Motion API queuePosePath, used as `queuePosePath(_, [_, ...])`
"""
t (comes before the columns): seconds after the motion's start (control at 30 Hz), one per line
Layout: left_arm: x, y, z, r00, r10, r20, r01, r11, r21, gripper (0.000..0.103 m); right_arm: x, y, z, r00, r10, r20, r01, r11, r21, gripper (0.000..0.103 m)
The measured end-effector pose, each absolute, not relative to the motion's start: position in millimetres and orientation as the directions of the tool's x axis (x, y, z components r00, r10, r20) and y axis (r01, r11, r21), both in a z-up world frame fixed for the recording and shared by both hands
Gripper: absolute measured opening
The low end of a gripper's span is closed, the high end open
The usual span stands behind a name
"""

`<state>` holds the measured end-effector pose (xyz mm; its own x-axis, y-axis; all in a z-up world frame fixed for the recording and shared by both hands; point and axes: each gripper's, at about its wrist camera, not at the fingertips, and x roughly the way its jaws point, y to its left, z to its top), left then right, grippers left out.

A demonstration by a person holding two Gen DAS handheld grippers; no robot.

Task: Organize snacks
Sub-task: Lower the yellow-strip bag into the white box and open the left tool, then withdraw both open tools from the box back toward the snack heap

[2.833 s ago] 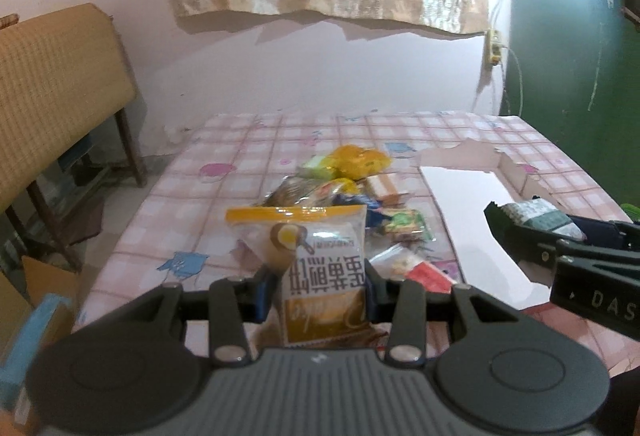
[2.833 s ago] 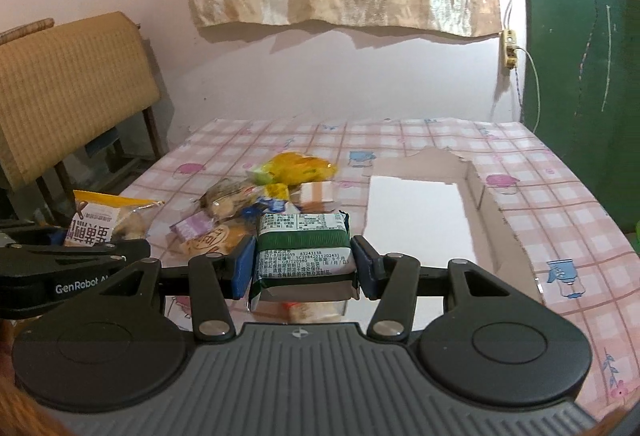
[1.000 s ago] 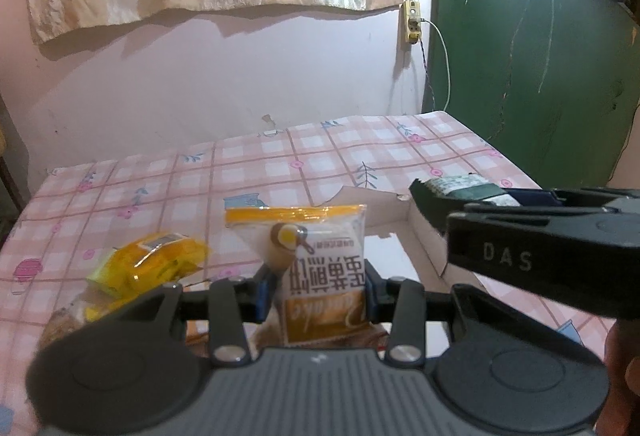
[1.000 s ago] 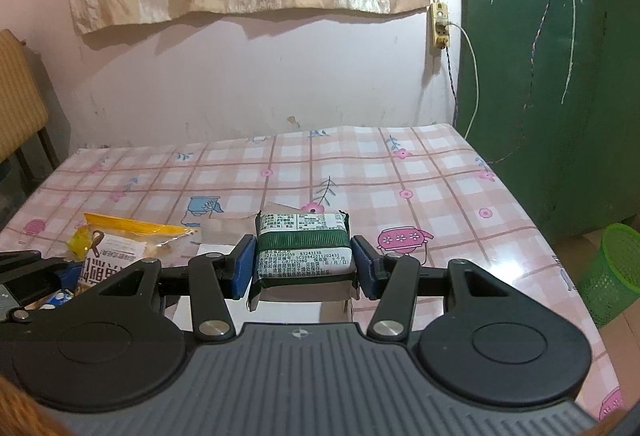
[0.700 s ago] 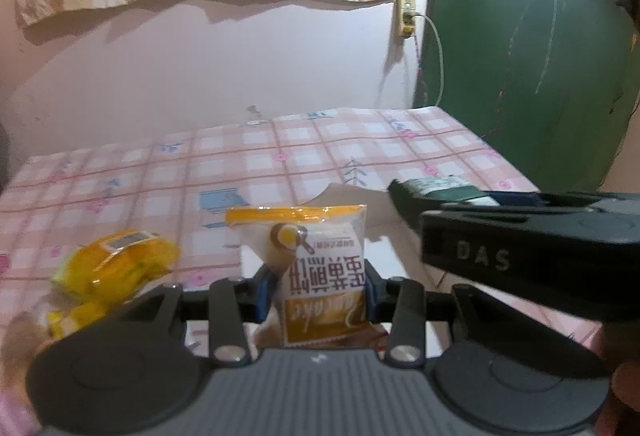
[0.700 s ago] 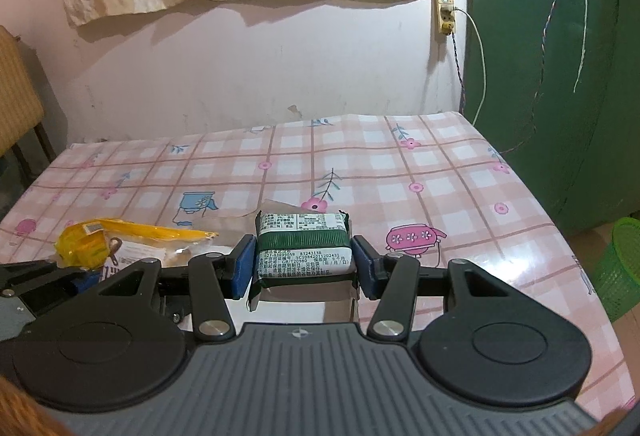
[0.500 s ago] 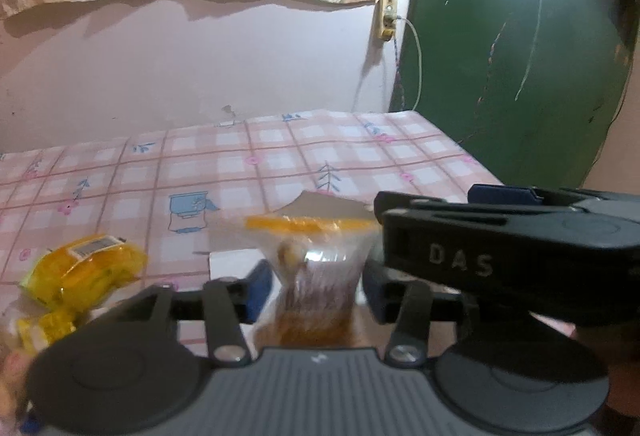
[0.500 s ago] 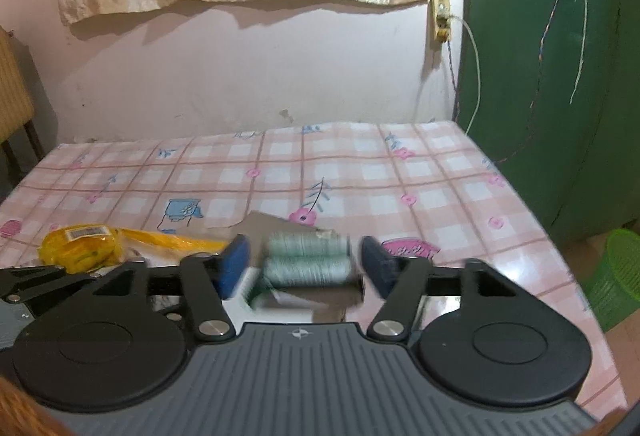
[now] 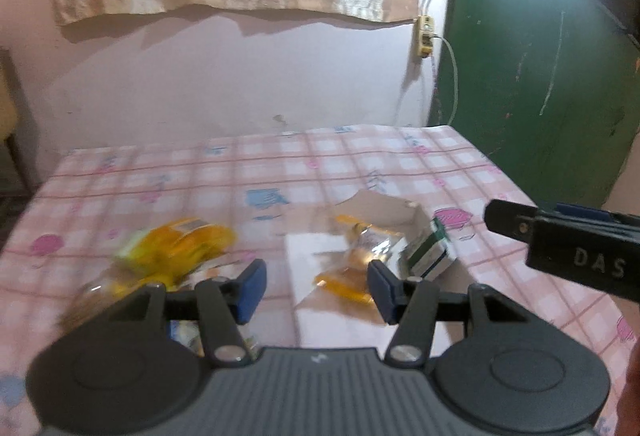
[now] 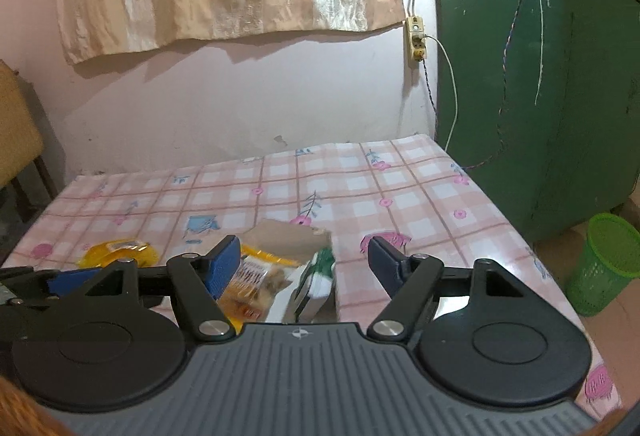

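Both packets released into the cardboard box [image 9: 384,205].
Left gripper [image 9: 314,290] and right gripper [image 10: 304,262] jaws, just opened, stand apart and empty; yellow-topped snack bag [image 9: 356,256] lies flat, green packet [image 9: 430,254] leans tilted against the box wall.

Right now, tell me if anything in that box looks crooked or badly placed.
The green packet is askew: it leans on edge against the right wall of the cardboard box instead of lying flat. The orange-topped snack bag sprawls crumpled beside it. Both grippers, left and right, stand open and empty.
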<state>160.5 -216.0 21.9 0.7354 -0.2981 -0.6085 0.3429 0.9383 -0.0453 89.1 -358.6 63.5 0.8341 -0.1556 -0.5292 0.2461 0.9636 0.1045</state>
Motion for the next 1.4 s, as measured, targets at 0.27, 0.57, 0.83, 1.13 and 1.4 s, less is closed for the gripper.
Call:
queuePosePath(0.27, [122,-181,35,0.764,-0.228,-0.603,0.270,0.963,-0.021,0.061,43,-329,67,0.836,-0.109,-0.538,0.198,0.974,0.111,0.090])
queuePosePath(0.57, [89,-147,38,0.784,-0.186,-0.593,0.218,0.976,-0.018,0.061,9,-296,75,0.844,-0.060,-0.533,0.146,0.982,0.120,0.090])
queuePosePath(0.83, [72,-123,40,0.796,-0.155,-0.585,0.184,0.983,-0.011,0.061,-4,-272,78,0.848,-0.023,-0.529,0.105,0.987,0.125,0.090])
queuePosePath(1.13, [61,-101,38,0.801,-0.132,-0.584,0.152,0.988,-0.015,0.061,-7,-260,77,0.844,0.019,-0.535,0.059,0.990,0.128,0.090])
queuePosePath(1.4, [55,-85,34,0.800,-0.114,-0.589,0.129,0.991,-0.017,0.061,-10,-250,74,0.839,0.057,-0.541,0.017,0.991,0.130,0.090])
